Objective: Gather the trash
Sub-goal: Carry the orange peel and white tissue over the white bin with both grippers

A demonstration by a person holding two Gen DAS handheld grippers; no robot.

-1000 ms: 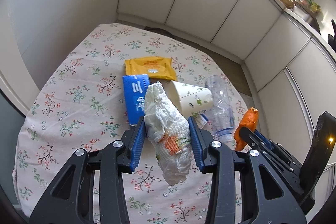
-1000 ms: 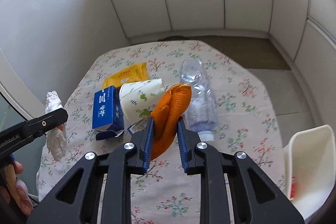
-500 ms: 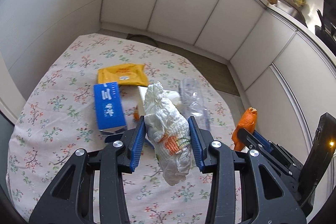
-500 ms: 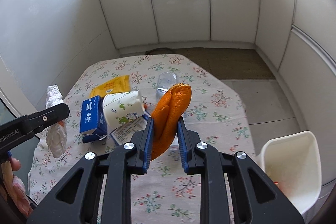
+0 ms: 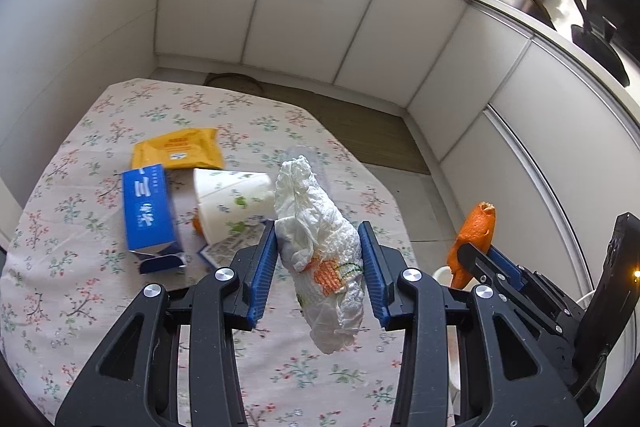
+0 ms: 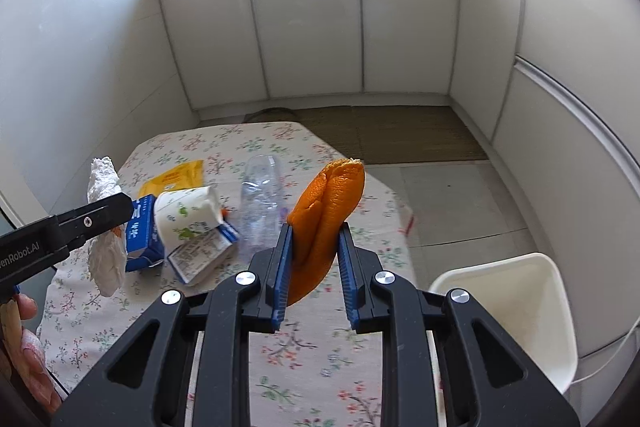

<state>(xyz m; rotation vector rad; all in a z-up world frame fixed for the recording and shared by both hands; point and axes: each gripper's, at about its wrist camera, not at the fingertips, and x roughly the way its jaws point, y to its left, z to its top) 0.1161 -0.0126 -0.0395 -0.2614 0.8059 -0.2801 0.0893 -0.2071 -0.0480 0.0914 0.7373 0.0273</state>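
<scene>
While the left gripper [image 5: 318, 267] clamps a crumpled white tissue [image 5: 320, 251] with an orange printed patch between its ribbed blue pads, the right gripper [image 6: 314, 277] pinches a folded, dimpled orange peel [image 6: 328, 211]; both pieces hang above the desk [image 5: 80, 307], which wears a floral cloth. On that cloth lie a blue rectangular carton [image 5: 147, 211], a flat yellow wipes packet [image 5: 178, 149], a white paper cup [image 5: 232, 203] tipped on its side, a creased printed label [image 6: 200, 251] and a clear plastic bottle [image 6: 260, 203] lying flat. A smooth white plastic bin [image 6: 508, 311] stands on the tiled floor just beside the desk.
</scene>
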